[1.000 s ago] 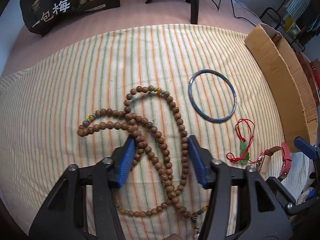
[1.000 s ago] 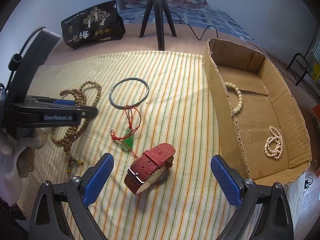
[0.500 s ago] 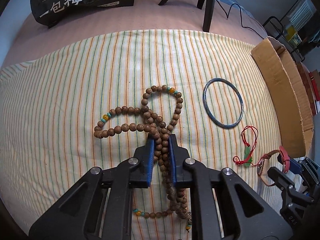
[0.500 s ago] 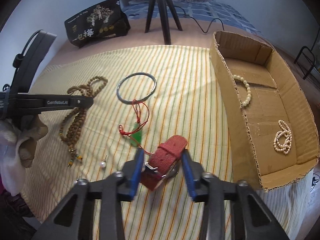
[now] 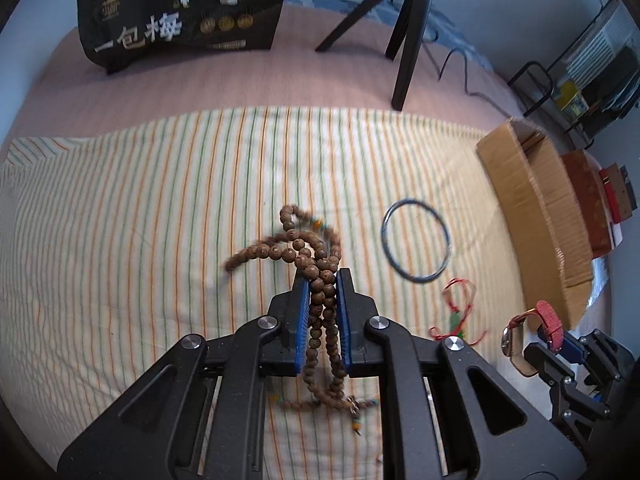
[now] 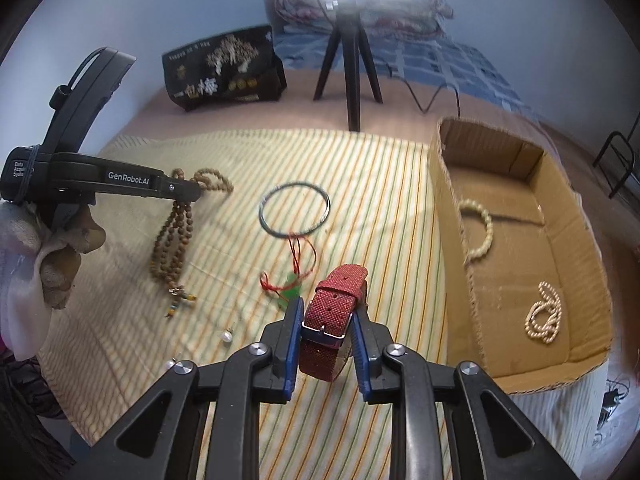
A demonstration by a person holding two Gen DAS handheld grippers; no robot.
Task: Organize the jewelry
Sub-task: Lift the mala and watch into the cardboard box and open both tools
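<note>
Between the blue pads of the left gripper (image 5: 323, 280) several strands of the wooden bead necklace (image 5: 320, 300) are pinched tight, its loops hanging blurred past the tips and below the jaws. Ahead and to its right the thin bangle (image 5: 416, 245) lies flat on the striped cloth (image 5: 140, 220), with bare cloth all around it. The right gripper (image 6: 326, 318), whose jaws have just been closing, clamps the red watch (image 6: 334, 316) by its strap near the buckle. To its right stands the cardboard box (image 6: 452, 216), near wall close beside the watch, two pearl strings lying inside with room between them. Just left of its tips lies the red cord pendant (image 6: 294, 280).
</note>
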